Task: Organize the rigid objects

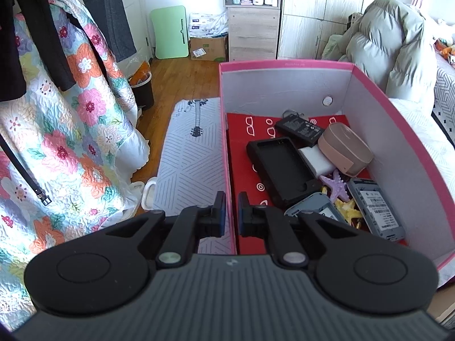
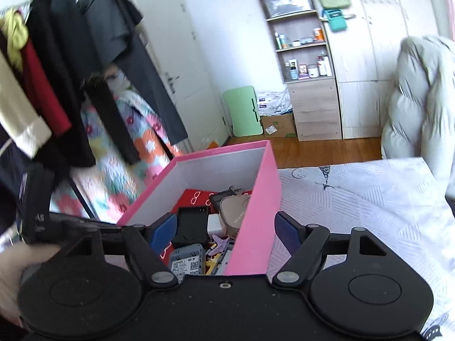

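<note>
Your left claw is clamped on the left wall of the pink box, one blue pad outside the wall and one inside, near the box's close corner. The box sits on a bed covered in a grey-striped white sheet, with its open top facing up.

Your right claw stands wide with nothing gripped; in its view the box's right wall runs up between the two blue pads, touching neither as far as the frame shows. That view is blurred on its left side.

Inside the box, on a red liner with white glasses prints, the things lie crowded toward the right wall: a black tray-like case, a black adapter at the far end, a white block, a tan oval case, a purple starfish, a yellow starfish and two grey devices with labels nearest you.

A floral quilt hangs to the left beyond the bed.
</note>
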Action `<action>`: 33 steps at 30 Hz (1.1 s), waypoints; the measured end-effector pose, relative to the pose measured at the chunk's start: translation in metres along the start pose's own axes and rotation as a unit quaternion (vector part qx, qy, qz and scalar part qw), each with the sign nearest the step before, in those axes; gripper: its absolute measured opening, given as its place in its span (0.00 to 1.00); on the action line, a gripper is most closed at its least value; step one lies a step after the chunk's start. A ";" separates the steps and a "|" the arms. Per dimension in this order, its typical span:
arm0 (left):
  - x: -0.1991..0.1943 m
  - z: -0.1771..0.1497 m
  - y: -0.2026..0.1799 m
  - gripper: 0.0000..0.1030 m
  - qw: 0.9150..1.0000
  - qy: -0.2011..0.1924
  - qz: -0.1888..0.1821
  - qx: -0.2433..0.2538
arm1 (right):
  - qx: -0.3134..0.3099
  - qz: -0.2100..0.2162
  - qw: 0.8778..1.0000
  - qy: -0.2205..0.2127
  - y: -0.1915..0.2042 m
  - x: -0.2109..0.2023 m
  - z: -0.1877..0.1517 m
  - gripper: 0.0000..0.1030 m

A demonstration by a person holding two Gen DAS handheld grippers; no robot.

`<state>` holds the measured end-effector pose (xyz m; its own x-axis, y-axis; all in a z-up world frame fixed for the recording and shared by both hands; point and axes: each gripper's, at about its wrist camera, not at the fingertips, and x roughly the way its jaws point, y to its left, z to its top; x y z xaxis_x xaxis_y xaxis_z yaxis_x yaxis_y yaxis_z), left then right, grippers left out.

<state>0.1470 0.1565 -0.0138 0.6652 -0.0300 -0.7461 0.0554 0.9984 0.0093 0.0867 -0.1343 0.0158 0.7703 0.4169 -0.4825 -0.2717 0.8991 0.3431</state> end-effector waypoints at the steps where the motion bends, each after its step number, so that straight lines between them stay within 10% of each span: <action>1: -0.004 0.001 0.001 0.06 1.000 -0.004 0.002 -0.003 | 0.008 -0.003 1.000 0.003 -0.003 -0.001 0.001 0.79; 9: -0.090 0.001 -0.015 0.10 0.997 -0.072 0.010 0.002 | -0.006 -0.033 0.999 0.030 0.002 -0.011 0.006 0.79; 17: -0.146 -0.015 -0.053 0.44 0.993 -0.111 -0.027 -0.009 | -0.068 -0.047 0.997 0.007 0.031 -0.053 0.009 0.79; 33: -0.152 -0.071 -0.094 0.64 0.993 -0.114 -0.034 -0.021 | -0.110 -0.113 0.987 -0.028 0.040 -0.099 -0.015 0.80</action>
<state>-0.0120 0.0702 0.0510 0.8125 -0.1020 -0.5739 0.0774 0.9947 -0.0672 -0.0091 -0.1379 0.0651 0.8545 0.2002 -0.4794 -0.2038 0.9780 0.0452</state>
